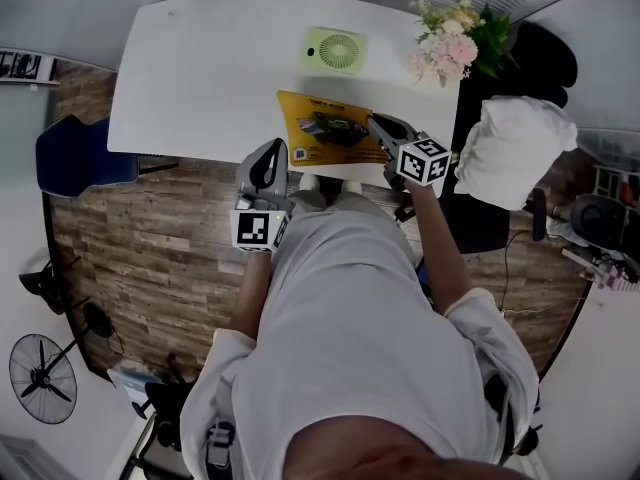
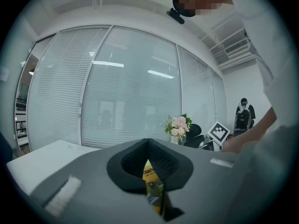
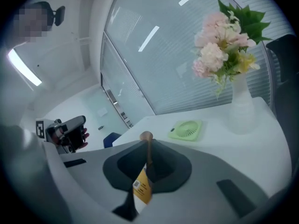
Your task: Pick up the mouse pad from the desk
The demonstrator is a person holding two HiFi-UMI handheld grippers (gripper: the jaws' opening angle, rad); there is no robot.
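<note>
The yellow mouse pad (image 1: pixel 322 126) with a dark printed picture hangs over the front edge of the white desk (image 1: pixel 200 78). My right gripper (image 1: pixel 378 126) is shut on the pad's right edge. In the right gripper view the pad's brown edge stands up between the closed jaws, and a yellow strip of the mouse pad (image 3: pixel 142 186) with a square code shows below. My left gripper (image 1: pixel 268 153) sits just left of the pad's near corner with its jaws together. Through its slit a sliver of the mouse pad (image 2: pixel 152 181) is visible; I see nothing pinched there.
A green flat fan (image 1: pixel 335 50) lies behind the pad, and a vase of pink flowers (image 1: pixel 447 38) stands at the desk's right end. To the right is a black chair draped in white cloth (image 1: pixel 515 148); a blue chair (image 1: pixel 75 153) sits left, with a floor fan (image 1: pixel 42 378) nearer.
</note>
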